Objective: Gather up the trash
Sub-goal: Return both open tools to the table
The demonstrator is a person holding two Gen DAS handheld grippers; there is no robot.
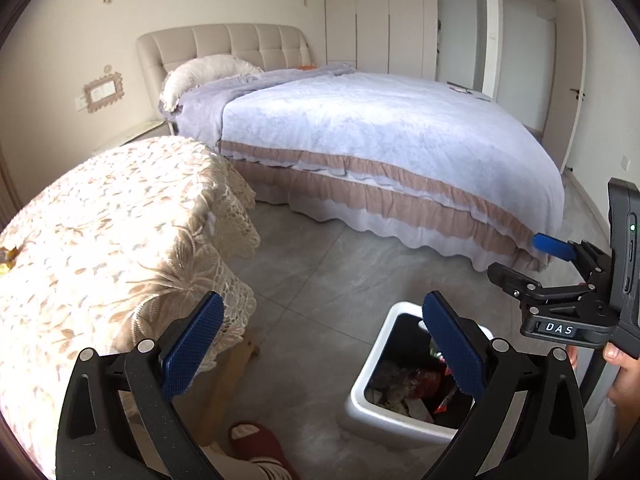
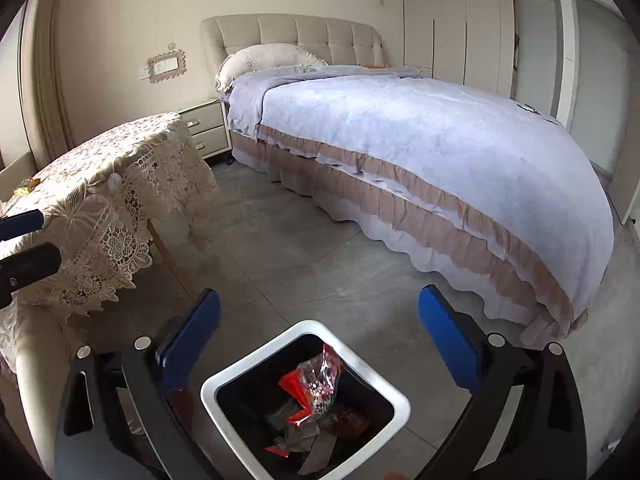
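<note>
1. Two grippers, both with jaws wide and empty: left gripper (image 1: pixel 320 352) with nothing between its blue pads, right gripper (image 2: pixel 320 344) directly over the bin, also nothing between them.
2. White square plastic trash bin with black liner (image 2: pixel 224 384) sits on the grey tiled floor (image 2: pixel 304 240), near side of the scene, between the lace-covered table (image 2: pixel 100 184) on the left and the bed with pale blue ruffled cover (image 2: pixel 420 148) on the right.
3. A clear wrapper with red print (image 2: pixel 320 380) sits at the top of the pile inside the bin, upright near the rim; more red and dark wrappers lie below it.
4. Small yellowish scraps (image 1: pixel 7 258) show at the far left edge of the table. Likely the remaining trash; too small to identify.
5. Risks, as I judge them:
   - The top wrapper is light and stands high; a jaw brushing it on the way out could flick it onto the floor.
   - Lace cloth has open holes and hangs loose; jaw tips could snag it and drag the cloth.
   - Thin scraps on soft cloth are easy to miss or to pinch together with the lace.
   - The grippers are close together; a swing toward the table could make them collide.
</note>
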